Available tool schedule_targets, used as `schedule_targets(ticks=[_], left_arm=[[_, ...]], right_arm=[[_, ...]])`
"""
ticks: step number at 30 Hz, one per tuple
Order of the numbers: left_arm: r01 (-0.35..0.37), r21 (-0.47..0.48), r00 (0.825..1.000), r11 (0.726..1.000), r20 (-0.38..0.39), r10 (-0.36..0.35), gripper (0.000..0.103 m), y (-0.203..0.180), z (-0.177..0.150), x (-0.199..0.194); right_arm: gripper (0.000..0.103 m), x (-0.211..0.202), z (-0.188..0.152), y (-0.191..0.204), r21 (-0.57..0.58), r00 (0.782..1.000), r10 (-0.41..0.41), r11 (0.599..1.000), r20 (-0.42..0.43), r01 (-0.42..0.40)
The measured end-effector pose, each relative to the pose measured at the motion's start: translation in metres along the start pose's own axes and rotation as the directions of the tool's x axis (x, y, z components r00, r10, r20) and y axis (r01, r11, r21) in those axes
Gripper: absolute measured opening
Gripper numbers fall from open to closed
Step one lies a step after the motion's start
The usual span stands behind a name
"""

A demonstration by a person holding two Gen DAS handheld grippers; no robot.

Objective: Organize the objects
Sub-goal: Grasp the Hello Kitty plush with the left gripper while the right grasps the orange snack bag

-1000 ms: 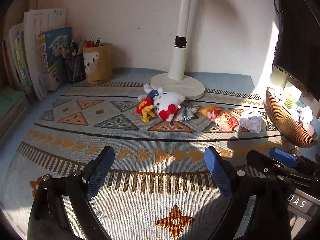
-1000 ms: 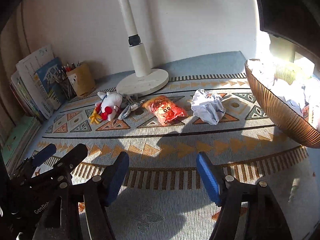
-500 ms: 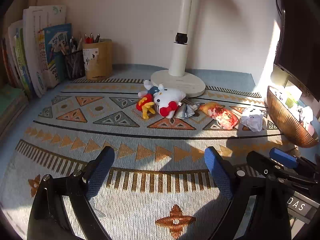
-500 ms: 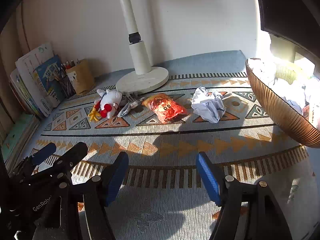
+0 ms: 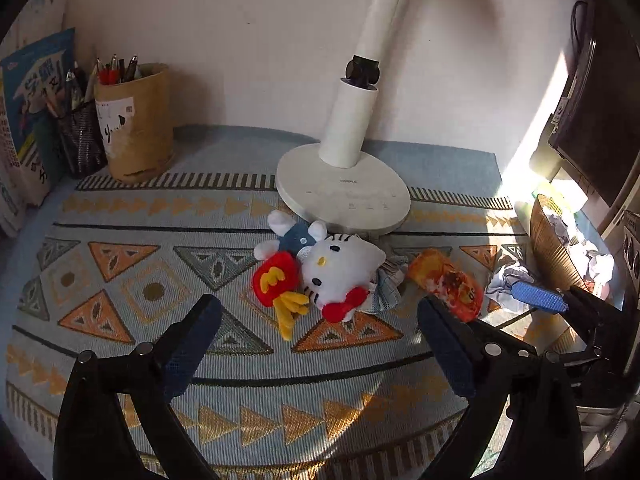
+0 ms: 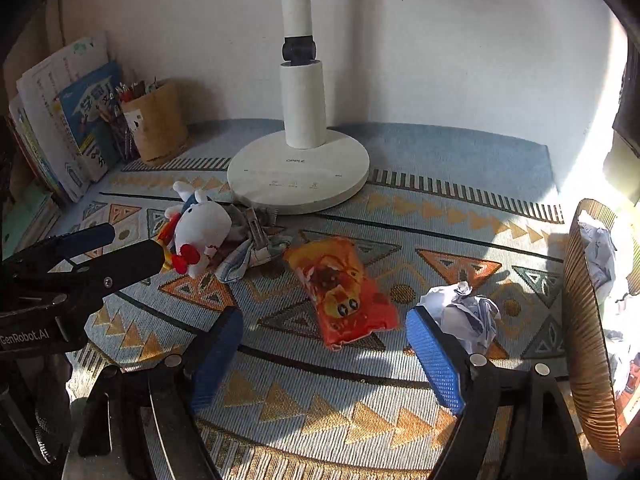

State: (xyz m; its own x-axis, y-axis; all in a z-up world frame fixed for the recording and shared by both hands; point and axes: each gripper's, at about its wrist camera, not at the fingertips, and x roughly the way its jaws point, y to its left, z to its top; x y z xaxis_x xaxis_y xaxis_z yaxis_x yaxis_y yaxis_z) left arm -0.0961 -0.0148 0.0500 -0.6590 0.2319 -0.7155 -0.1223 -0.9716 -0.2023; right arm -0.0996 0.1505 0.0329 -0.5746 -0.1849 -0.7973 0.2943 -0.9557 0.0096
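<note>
Left gripper (image 5: 320, 344): my jaws apart, empty; plush cat (image 5: 340, 270) lies just ahead, centred.
Right gripper (image 6: 324, 354): my jaws apart, empty.
Snack packet (image 6: 340, 290): ahead between my right jaws, long axis running away, slightly leftward.
Nearer: right gripper.

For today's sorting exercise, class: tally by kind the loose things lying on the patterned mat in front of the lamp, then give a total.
Plush toys: 1, the white cat plush
Snack packets: 1, orange
Crumpled paper balls: 1
Crumpled cloths: 1, beside the plush
Total: 4
</note>
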Motion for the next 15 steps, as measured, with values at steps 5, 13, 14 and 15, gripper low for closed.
schedule_targets(ticks=[5,13,14,15], left_arm=[[-0.026,0.021,1.0,0.999,-0.016,0.026,0.097,-0.004,0.01,0.039],[-0.01,0.04,1.0,0.999,0.003,0.009,0.06,-0.009,0.008,0.041],[-0.017,0.038,1.0,0.999,0.018,0.016,0.06,-0.008,0.007,0.038],[-0.018,0.031,0.999,0.999,0.033,0.017,0.06,-0.007,0.007,0.035]], right_arm=[[0.083,0.024,0.006,-0.005,0.001,0.999,-0.038,0.999,0.001,0.038],[0.043,0.019,0.002,-0.004,-0.008,0.998,-0.049,0.999,0.032,0.049],[0.042,0.017,0.001,-0.004,-0.009,0.998,-0.047,0.999,0.043,0.048],[0.04,0.015,0.001,-0.004,-0.009,0.998,-0.043,0.999,0.052,0.043]])
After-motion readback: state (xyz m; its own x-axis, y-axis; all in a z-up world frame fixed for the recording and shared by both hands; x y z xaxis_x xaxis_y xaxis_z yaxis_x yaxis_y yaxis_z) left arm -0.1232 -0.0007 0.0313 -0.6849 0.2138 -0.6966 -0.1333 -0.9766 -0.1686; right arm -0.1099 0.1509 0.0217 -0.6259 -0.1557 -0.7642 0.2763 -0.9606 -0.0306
